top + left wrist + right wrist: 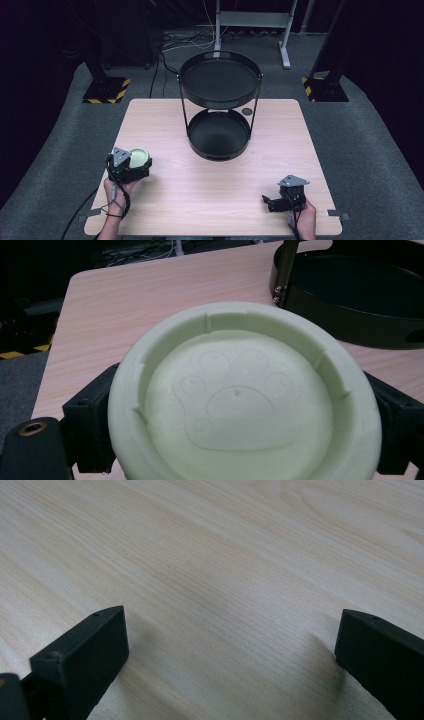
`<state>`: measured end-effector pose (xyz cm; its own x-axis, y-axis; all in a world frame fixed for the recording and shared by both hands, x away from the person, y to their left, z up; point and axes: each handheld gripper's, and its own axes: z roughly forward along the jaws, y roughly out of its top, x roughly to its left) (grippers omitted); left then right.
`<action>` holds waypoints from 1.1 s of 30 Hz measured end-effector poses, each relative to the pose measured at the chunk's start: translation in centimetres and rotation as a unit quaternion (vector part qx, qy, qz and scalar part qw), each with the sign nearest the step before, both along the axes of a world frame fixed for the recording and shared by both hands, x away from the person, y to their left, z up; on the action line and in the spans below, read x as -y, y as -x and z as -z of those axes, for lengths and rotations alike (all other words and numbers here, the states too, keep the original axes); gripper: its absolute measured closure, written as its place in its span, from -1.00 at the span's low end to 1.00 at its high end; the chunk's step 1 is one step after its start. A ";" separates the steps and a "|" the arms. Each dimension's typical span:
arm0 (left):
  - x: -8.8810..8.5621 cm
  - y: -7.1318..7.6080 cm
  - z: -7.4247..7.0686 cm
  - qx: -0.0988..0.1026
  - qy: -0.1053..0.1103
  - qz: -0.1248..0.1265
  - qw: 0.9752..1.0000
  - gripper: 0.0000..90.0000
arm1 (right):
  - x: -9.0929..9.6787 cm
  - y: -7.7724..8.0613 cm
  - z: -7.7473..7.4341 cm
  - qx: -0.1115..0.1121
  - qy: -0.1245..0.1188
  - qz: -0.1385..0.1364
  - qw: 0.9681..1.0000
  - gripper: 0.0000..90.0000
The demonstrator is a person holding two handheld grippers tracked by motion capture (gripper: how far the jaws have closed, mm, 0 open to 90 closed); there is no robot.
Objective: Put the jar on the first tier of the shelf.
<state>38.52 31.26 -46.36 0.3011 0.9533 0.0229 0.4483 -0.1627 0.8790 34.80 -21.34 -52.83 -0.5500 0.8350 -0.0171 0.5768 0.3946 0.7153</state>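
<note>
- The table (210, 200) has loads of bare wood in the middle and along the near edge; the only big thing on it is the black two-tier tray stand (219, 107), sitting toward the far edge at the centre.
- The left gripper (131, 167) is over the near-left part of the table, pretty close to the left edge. The right gripper (274, 202) is down by the near-right corner, well apart from the stand.
- The pale green round dish (139, 156) sits right between the left gripper's jaws, clamped on both sides, so that gripper is grasping it. It's off to the left of the stand's lower tray (218, 135), with open table between them.
- The left gripper view gets you the good stuff: the dish (240, 400) has a paw print pressed into its bottom and little notches in the rim, plus the lower tray's wall (350, 325) is near, up at the right. From the high view it's just a green disc.
- The right gripper view shows the jaws spread wide, released, with plain wood grain between them.
</note>
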 end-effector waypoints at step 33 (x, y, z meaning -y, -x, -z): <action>3.1 -1.5 -1.2 0.008 -0.005 0.036 0.999 -0.75 | 0.0 0.0 0.0 -0.002 -0.001 -0.002 1.000 -1.00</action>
<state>40.06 28.14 -45.13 0.3692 0.9286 0.0372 0.4205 -0.2026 0.8844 34.85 -21.37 -52.84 -0.5536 0.8327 -0.0122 0.5783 0.3949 0.7139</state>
